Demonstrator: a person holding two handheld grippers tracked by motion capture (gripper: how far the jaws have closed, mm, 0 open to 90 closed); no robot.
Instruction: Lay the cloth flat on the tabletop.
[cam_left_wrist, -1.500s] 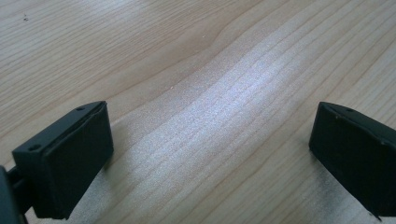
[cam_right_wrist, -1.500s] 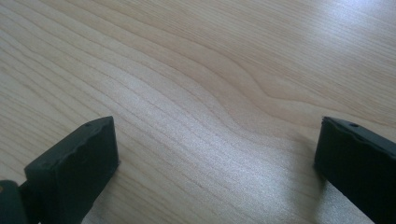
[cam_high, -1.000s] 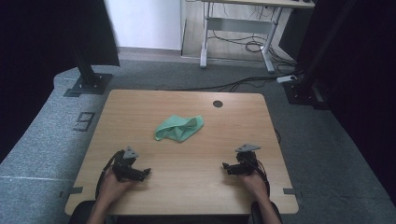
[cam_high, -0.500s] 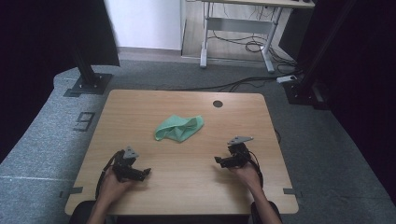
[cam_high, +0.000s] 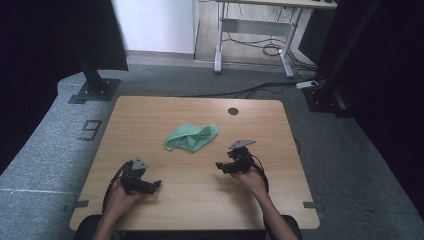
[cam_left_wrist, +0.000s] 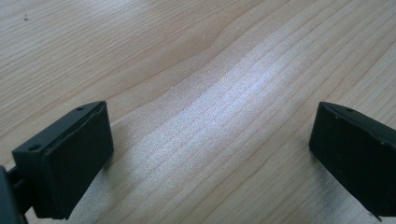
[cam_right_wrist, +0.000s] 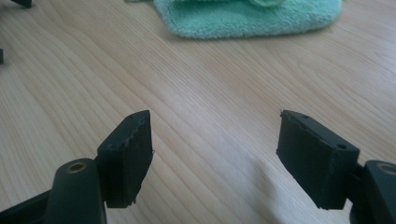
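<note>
**Both tools open, green cloth untouched mid-bench**

Green terry cloth (cam_high: 192, 137) lies crumpled on the wooden bench (cam_high: 150, 115), a bit past centre toward the far edge, near the round cable hole (cam_high: 233, 111) but apart from it. Nothing touches it.

Right tool (cam_high: 220, 166) sits near-right of the cloth, aimed toward it, close but clear of it. In the right gripper view its 2 jaws stand apart over bare wood, nothing between them, and the cloth (cam_right_wrist: 247, 17) lies ahead across the top. Jaws have just been closing, gap narrower but not gripping anything.

Left tool (cam_high: 156, 184) is at the near-left of the bench, well apart from the cloth, held low over the wood by the left hand (cam_high: 119, 200). In the left gripper view the jaws are spread wide with only wood grain between.

Right hand (cam_high: 250, 179) holds its tool from behind, cable looping beside the wrist.
</note>
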